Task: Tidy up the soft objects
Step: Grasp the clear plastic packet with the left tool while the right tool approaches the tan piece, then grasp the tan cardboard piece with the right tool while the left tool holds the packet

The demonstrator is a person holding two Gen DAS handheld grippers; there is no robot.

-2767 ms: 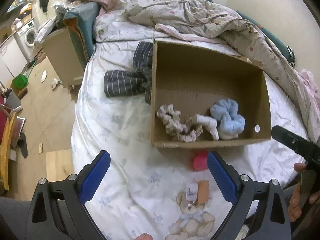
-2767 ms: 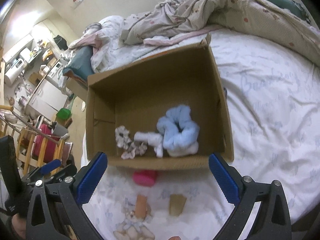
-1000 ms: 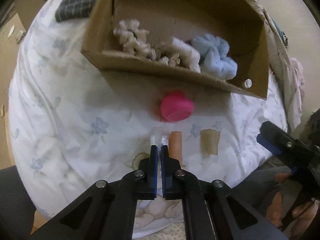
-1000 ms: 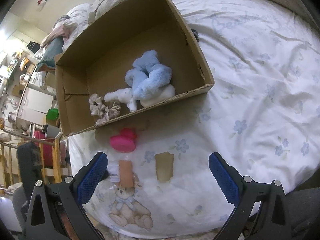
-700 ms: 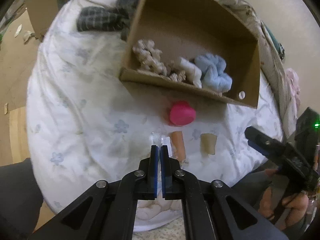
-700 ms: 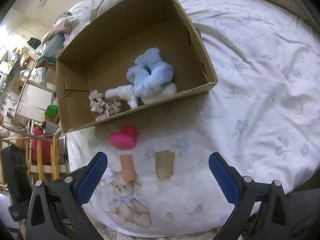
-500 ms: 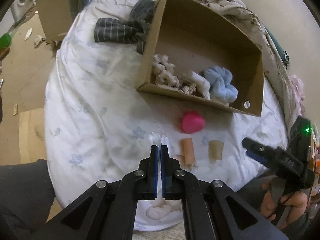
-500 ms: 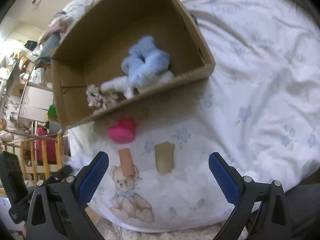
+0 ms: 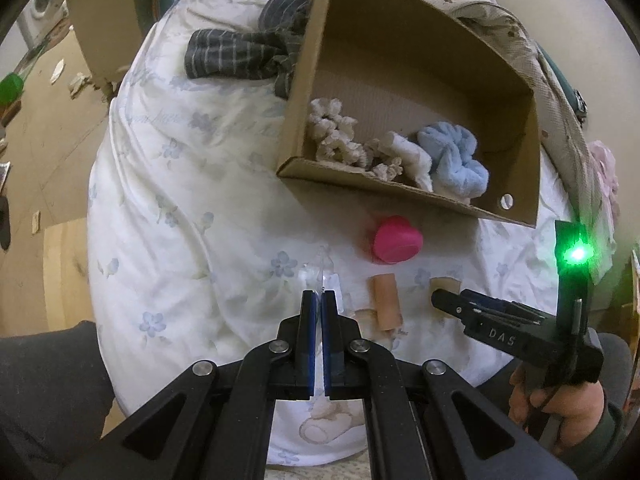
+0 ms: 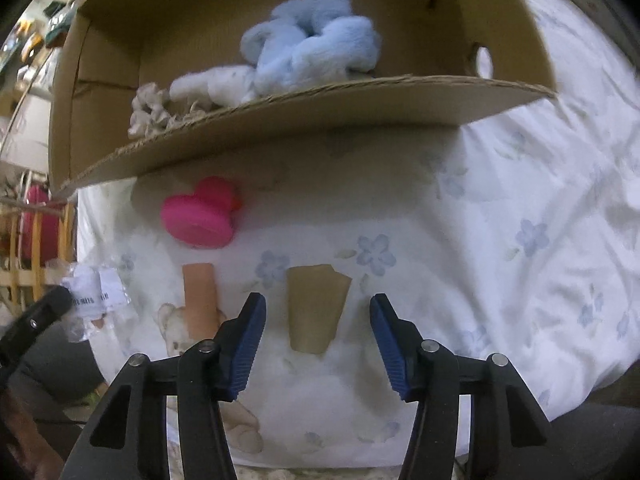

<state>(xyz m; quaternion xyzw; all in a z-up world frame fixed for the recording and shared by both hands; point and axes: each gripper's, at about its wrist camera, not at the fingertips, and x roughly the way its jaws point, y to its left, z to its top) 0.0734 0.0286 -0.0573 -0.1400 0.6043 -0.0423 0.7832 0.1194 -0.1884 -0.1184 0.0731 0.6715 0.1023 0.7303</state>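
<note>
A crinkly clear plastic packet [image 10: 94, 294] with a white printed label sat pinched between the pressed-together blue pads of the left gripper [image 9: 319, 300], low centre in the left view. The right gripper [image 10: 316, 316], jaws spread, straddled a flat tan patch [image 10: 316, 306] on the floral sheet [image 10: 500, 240]. Only the right view showed the label; only the left showed the striped cloth [image 9: 236, 54], upper left, beside the cardboard box [image 9: 400, 44] holding a fluffy blue scrunchie [image 9: 456, 158].
</note>
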